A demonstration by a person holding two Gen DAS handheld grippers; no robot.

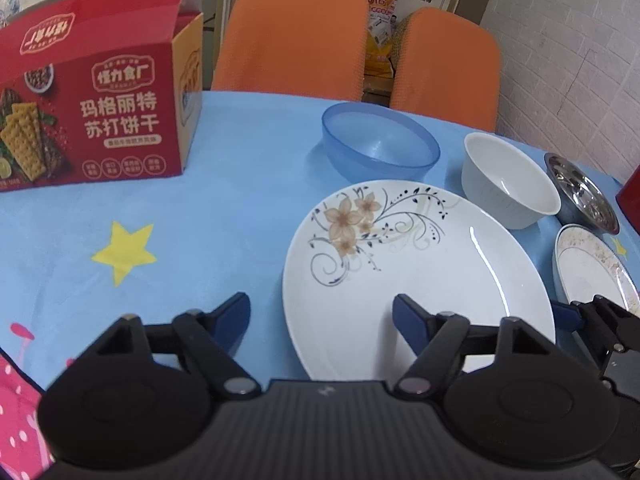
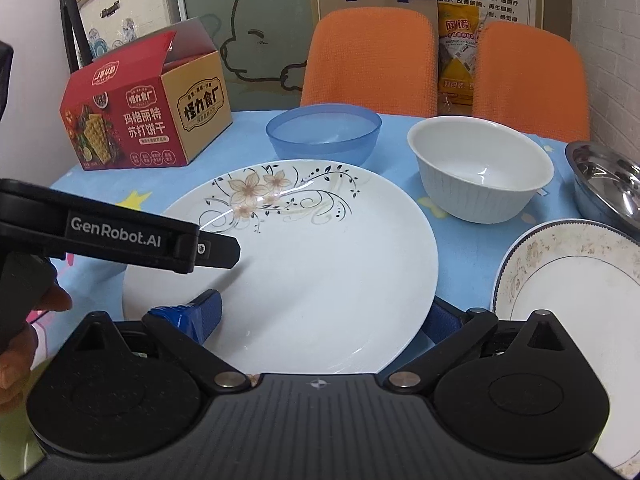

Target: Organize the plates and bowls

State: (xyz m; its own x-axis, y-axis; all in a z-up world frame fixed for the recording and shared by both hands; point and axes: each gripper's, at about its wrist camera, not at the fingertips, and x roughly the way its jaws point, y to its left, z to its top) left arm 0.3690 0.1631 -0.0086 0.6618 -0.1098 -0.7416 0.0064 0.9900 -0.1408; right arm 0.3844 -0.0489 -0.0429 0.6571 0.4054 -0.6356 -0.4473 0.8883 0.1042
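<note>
A large white plate with a flower pattern [image 1: 420, 264] [image 2: 304, 264] lies on the blue tablecloth. My left gripper [image 1: 322, 314] is open at the plate's near-left rim, its right finger over the plate and its left finger over the cloth. My right gripper [image 2: 326, 310] is open and straddles the plate's near edge, one finger above the plate, the other at its right rim. Behind the plate stand a blue plastic bowl [image 1: 378, 142] [image 2: 324, 132], a white bowl [image 1: 508, 184] [image 2: 480, 168] and a steel bowl [image 1: 582, 192] [image 2: 608, 180]. A smaller patterned plate [image 1: 592, 268] [image 2: 568, 292] lies at the right.
A red cracker box [image 1: 92, 104] [image 2: 144, 112] stands open at the back left of the table. Two orange chairs [image 1: 292, 36] [image 2: 368, 56] stand behind the table. The left gripper's body [image 2: 120, 236] crosses the right wrist view over the plate's left side.
</note>
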